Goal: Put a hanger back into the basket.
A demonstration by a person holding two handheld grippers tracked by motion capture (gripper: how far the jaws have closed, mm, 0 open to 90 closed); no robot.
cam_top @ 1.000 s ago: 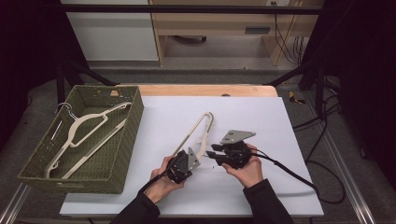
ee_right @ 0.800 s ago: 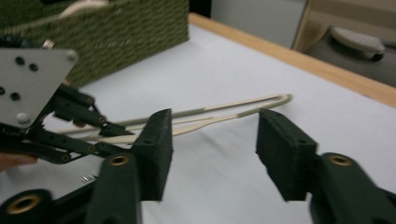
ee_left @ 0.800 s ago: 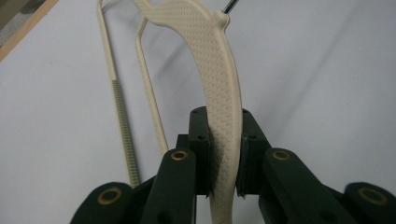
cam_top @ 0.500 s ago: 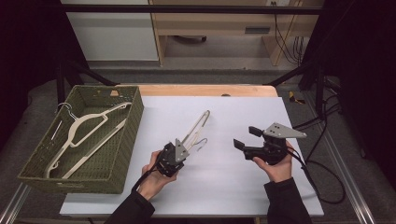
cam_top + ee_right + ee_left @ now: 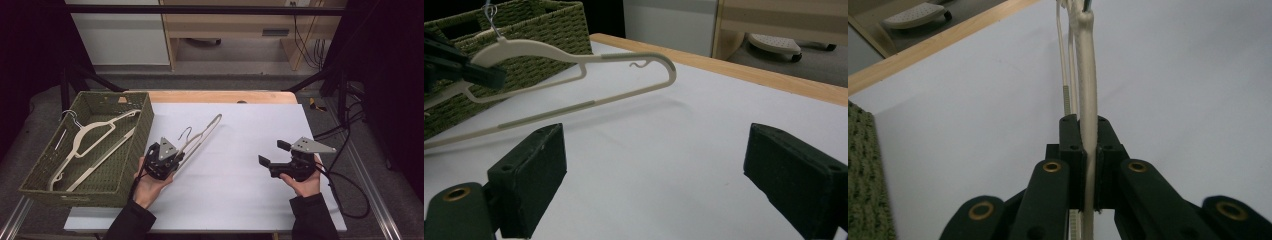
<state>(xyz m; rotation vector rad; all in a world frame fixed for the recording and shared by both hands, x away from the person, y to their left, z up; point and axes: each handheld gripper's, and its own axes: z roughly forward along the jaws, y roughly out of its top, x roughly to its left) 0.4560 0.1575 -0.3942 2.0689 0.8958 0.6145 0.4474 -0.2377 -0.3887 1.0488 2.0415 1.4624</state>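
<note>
The fingers (image 5: 1075, 150) of the left gripper (image 5: 161, 160) are clamped on one arm of a cream plastic clothes hanger with a thin metal hook (image 5: 199, 137); the bar passes straight between the two black pads. The hanger is lifted above the white worktop (image 5: 240, 150) and stretches away from the gripper, just beside the green woven basket (image 5: 130, 150). Inside this basket lies a second cream hanger (image 5: 90, 142). The fingers (image 5: 531, 175) of the right gripper (image 5: 280, 160) have just been opening and now stand wide apart, with nothing between them. This gripper is held over the worktop, well apart from the hanger.
</note>
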